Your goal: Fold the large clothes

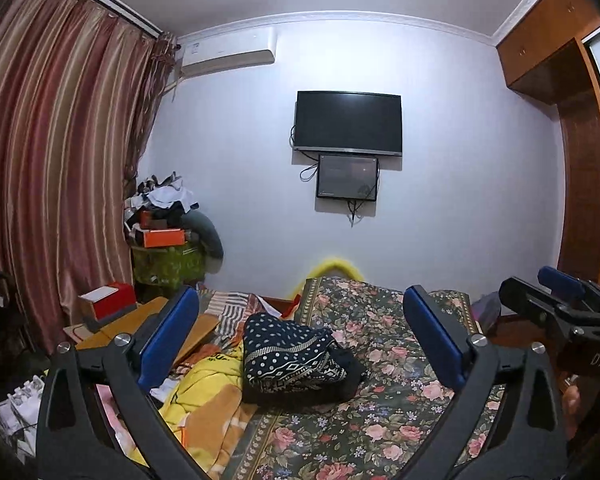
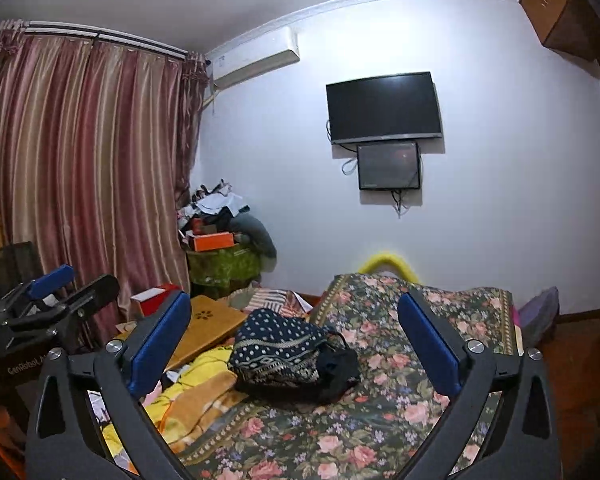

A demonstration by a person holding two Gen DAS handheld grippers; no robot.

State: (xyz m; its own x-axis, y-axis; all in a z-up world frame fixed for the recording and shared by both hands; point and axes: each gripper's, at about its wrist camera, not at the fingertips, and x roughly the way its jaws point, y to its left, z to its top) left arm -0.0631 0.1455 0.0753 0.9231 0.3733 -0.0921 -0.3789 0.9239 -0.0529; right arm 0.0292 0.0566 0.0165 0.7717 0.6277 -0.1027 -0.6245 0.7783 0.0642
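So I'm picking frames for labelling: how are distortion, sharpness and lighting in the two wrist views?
Left wrist view: strong fisheye bending of the curtain and wardrobe, dark corners, dim light; the folded dotted garment is sharp. Right wrist view: same bending, the wall tilts; the garment is sharp, and the yellow rail is smeared.

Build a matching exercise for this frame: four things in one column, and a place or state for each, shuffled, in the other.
Things
1. dotted navy garment
2. television
3. orange box
4. left gripper

Places or states
A. mounted on the white wall
B. open, nothing between its fingers
C. lying bunched on the floral bedspread
D. on the cluttered pile beside the curtain

Pairs: 1-C, 2-A, 3-D, 4-B
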